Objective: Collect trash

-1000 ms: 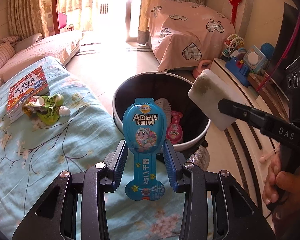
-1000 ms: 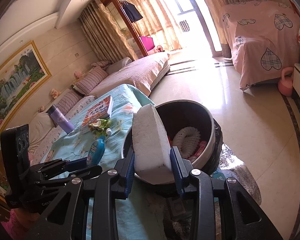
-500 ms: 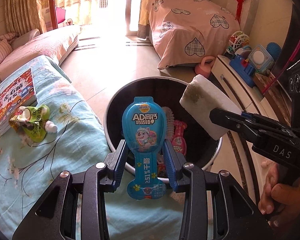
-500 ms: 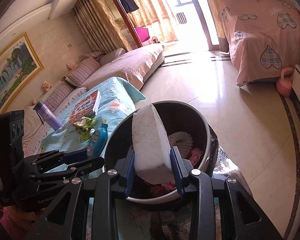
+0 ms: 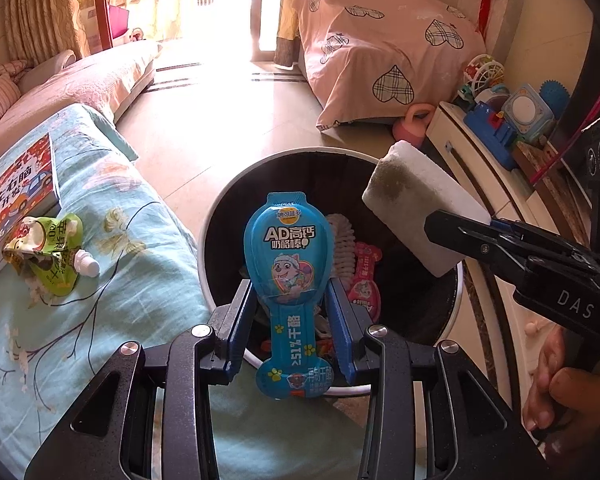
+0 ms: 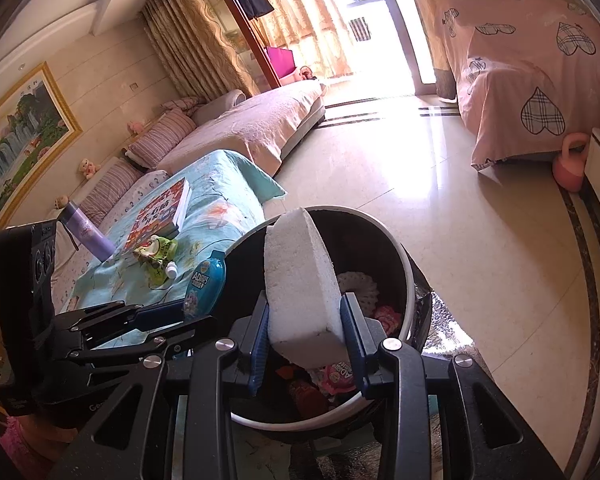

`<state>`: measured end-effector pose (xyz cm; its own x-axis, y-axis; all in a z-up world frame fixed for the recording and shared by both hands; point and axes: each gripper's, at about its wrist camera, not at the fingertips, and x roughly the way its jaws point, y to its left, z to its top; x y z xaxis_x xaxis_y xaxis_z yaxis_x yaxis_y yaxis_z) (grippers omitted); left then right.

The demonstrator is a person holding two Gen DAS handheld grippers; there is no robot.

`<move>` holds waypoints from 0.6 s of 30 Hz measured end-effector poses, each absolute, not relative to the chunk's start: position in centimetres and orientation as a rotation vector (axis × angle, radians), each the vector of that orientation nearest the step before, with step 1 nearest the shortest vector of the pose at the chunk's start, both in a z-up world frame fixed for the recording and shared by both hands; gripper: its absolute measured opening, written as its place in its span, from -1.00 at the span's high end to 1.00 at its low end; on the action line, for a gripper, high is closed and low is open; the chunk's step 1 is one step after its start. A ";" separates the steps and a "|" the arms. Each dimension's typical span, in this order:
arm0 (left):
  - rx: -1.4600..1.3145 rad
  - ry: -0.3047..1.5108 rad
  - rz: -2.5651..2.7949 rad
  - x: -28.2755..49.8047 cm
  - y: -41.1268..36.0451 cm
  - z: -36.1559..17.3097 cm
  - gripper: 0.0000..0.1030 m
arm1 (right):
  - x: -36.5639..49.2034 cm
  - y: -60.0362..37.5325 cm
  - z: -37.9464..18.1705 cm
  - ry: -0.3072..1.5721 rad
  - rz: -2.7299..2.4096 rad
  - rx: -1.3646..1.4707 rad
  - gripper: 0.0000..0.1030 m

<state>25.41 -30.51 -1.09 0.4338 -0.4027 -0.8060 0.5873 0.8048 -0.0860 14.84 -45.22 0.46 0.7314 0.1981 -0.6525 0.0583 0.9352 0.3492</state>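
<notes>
Biggest thing ahead of both sets of fingers is the teal floral bedspread (image 5: 112, 264), spread out to the left of the left gripper (image 5: 291, 316). Right past its edge, directly under and beyond the fingertips, sits the round dark trash bin (image 5: 220, 216) with a white rim, already holding a white brush, pink wrappers and some red bits.

The right gripper (image 6: 306, 334) has its blue pads clamped on a chunky white foam block (image 6: 300, 288), which stands upright between them and hangs over the bin's opening. From the left wrist view that block (image 5: 416, 208) sticks out to the right of the left fingers, over the bin's far right rim.

The left gripper is closed on a blue cheese-stick wrapper (image 5: 288, 272), pinched around its narrow waist, wide end pointing forward over the near side of the bin.

Still lying on the bedspread, well to the left of the left fingers: a red picture book (image 5: 16, 196), and just in front of it a crumpled green drink pouch (image 5: 50, 256) with a white cap. A purple bottle (image 6: 86, 232) stands further back beyond the book.
</notes>
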 end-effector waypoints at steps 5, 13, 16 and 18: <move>0.216 0.952 -0.627 25.8 -30.7 -1.1 0.25 | 15.3 -45.5 0.3 0.762 0.089 0.371 0.26; 0.190 0.901 -0.596 24.2 -28.3 0.4 -0.25 | 14.0 -46.0 1.2 0.702 0.088 0.428 -0.12; 0.146 0.886 -0.577 23.2 -26.3 0.8 -0.30 | 12.9 -45.4 1.7 0.680 0.096 0.430 -0.28; 0.114 0.876 -0.568 22.2 -24.8 1.0 -0.34 | 12.1 -44.8 1.8 0.666 0.104 0.435 -0.44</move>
